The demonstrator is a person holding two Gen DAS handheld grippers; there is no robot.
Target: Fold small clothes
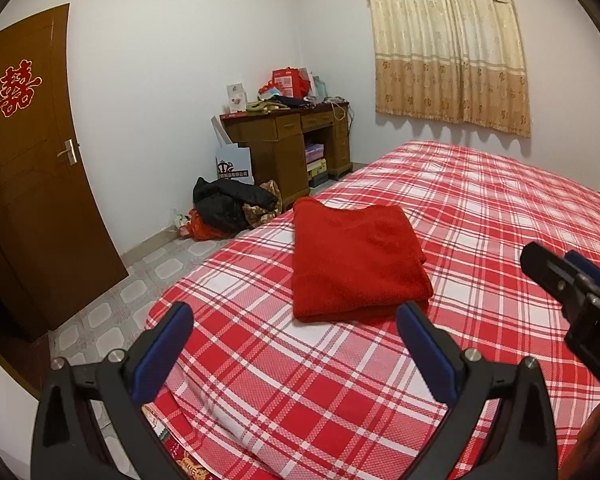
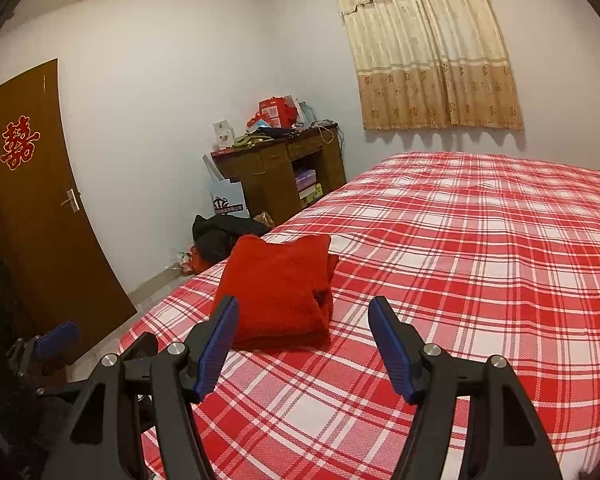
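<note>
Left gripper [image 1: 294, 320]: jaws were spread wide, nothing between them, hanging over the near end of the bed [image 1: 480, 208].
Right gripper [image 2: 302, 314]: same deal, jaws spread apart and empty.
Red garment [image 1: 352, 256]: already folded into a neat rectangle, lying flat on the plaid bedcover just past both grippers, touching neither.
Clothes pile [image 1: 228, 208]: dark heap on the floor beyond the bed.
Desk [image 1: 288, 140]: cluttered surface in the corner.
Curtain [image 1: 448, 48]: far wall.
</note>
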